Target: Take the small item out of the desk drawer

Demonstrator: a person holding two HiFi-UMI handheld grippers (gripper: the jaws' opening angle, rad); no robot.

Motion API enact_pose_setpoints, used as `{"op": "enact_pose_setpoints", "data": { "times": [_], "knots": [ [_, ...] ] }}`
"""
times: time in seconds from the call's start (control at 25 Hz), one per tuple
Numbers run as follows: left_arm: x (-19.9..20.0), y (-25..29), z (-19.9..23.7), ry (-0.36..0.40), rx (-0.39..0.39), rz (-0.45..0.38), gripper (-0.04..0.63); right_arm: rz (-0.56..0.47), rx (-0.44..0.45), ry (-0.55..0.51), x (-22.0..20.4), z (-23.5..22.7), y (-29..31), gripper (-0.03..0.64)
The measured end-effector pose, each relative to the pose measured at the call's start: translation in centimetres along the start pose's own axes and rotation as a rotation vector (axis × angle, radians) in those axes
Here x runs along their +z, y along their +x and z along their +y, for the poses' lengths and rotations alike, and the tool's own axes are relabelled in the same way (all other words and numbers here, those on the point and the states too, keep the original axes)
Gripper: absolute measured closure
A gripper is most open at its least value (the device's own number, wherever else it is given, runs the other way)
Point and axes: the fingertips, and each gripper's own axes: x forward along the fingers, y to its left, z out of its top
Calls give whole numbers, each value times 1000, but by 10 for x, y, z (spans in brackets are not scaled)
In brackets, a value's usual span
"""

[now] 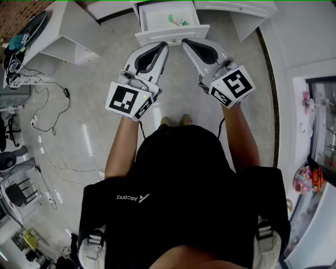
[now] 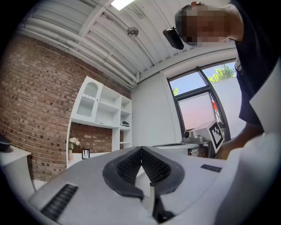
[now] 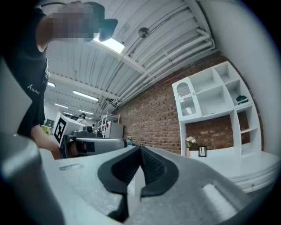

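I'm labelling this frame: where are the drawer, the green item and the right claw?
drawer (image 1: 152, 35): head view, front panel.
green item (image 1: 177, 21): head view, its middle.
right claw (image 1: 185, 43): head view, shut tips.

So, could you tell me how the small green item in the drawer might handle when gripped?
The small green item looks tiny beside the drawer, so probably light. It looks elongated and lies flat, so it may roll or slide if nudged.

Black cables (image 1: 52, 129) trail over the floor (image 1: 100, 79) at nine o'clock; a white shelf unit (image 2: 101, 107) stands against a brick wall (image 2: 35, 83).
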Motion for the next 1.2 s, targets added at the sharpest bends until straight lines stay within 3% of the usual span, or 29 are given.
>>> {"op": "enact_pose_setpoints", "data": {
  "times": [1.2],
  "knots": [
    [-2,72,1,56,122,-13,597,-24,41,-58,2,-90,-35,615]
  ]
}}
